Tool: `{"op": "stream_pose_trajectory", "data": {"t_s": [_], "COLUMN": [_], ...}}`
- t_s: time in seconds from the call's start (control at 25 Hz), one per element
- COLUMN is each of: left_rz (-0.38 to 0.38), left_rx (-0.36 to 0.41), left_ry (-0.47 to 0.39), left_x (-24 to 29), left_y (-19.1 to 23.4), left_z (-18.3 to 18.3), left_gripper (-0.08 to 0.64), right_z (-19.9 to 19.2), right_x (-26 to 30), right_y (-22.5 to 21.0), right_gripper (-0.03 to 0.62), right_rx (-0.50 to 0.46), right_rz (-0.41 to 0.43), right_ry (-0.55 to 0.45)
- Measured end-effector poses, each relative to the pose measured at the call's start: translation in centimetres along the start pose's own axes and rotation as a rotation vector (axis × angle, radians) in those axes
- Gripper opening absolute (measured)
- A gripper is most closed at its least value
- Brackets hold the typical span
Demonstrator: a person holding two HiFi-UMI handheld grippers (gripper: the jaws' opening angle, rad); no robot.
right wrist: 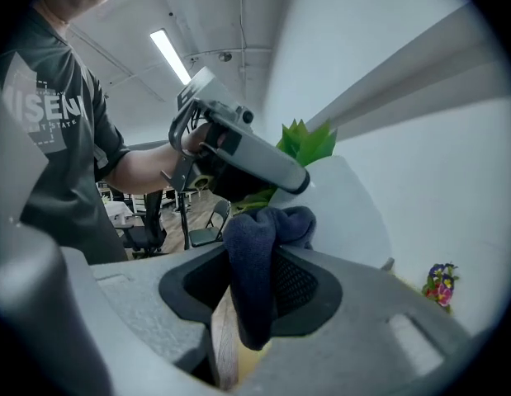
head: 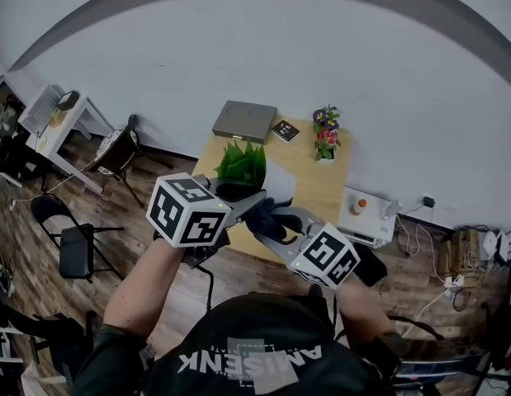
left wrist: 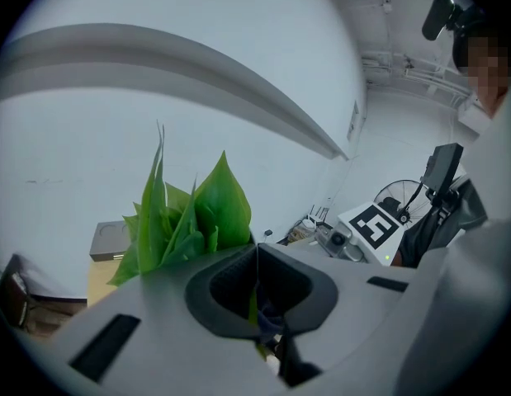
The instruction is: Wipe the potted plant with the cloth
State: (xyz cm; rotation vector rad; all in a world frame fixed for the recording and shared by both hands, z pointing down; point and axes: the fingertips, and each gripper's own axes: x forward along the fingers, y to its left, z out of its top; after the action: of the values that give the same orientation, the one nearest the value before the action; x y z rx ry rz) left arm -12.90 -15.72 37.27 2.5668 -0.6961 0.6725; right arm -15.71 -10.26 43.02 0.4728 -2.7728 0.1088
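Nearest to me, low in the head view, my forearms reach up from the bottom edge, each carrying a gripper with its marker cube.

The right gripper (right wrist: 263, 250) sits just right of centre. Its fingers are clamped on the dark blue cloth (right wrist: 253, 279), which bunches up above the pads and hangs down below them. In the head view that cloth shows as a dark wad at the middle of the frame, just beside the tip of the other tool.

The left gripper (left wrist: 257, 258) sits left of centre. Its fingers are pressed together to a thin seam, and a sliver of green leaf (left wrist: 252, 305) is pinched in that seam. I cannot make out the small dark bit beside the sliver.

Just beyond both tips stands the potted plant (head: 241, 165), upright, with broad pointed green leaves. It is on the near left part of the light wooden tabletop (head: 317, 184). In the left gripper view its leaves rise at centre left, right above the fingers.

Along the far edge of the tabletop lie a flat grey box (head: 244, 121), a small dark booklet (head: 284, 130) and a little white pot of coloured flowers (head: 325, 134), well apart from the plant.

At the left of the frame are black chairs (head: 73, 238) on wood flooring, and a white wall (head: 263, 48) fills the top.
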Motion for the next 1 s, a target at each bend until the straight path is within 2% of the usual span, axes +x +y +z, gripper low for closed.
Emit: {"op": "stream_pose_trajectory", "data": {"t_s": [0.12, 0.24, 0.36, 0.52, 0.84, 1.0], "left_rz": [0.004, 0.045, 0.102, 0.136, 0.228, 0.226], "left_rx": [-0.013, 0.020, 0.075, 0.097, 0.217, 0.220], "left_ry": [-0.018, -0.008, 0.022, 0.051, 0.214, 0.297], "left_x": [-1.2, -1.8, -1.7, 0.0, 6.0, 8.2], "left_y": [0.5, 1.5, 2.8, 4.5, 8.4, 9.6], "left_z": [-0.5, -1.4, -2.6, -4.1, -8.4, -10.6], "left_gripper": [0.006, 0.006, 0.006, 0.007, 0.009, 0.011], "right_z": [-0.2, 0.0, 0.2, 0.4, 0.0, -0.4], "right_x": [0.8, 0.2, -1.4, -4.3, -9.5, -11.1], "right_y": [0.8, 0.9, 0.0, -2.6, -7.5, -9.1], "right_gripper": [0.132, 0.132, 0.132, 0.132, 0.132, 0.132], "right_rx": [0.013, 0.037, 0.069, 0.128, 0.199, 0.224], "right_rz": [0.010, -0.005, -0.047, -0.123, -0.248, -0.275], "right_ry": [0.004, -0.007, -0.019, -0.052, -0.088, -0.104]}}
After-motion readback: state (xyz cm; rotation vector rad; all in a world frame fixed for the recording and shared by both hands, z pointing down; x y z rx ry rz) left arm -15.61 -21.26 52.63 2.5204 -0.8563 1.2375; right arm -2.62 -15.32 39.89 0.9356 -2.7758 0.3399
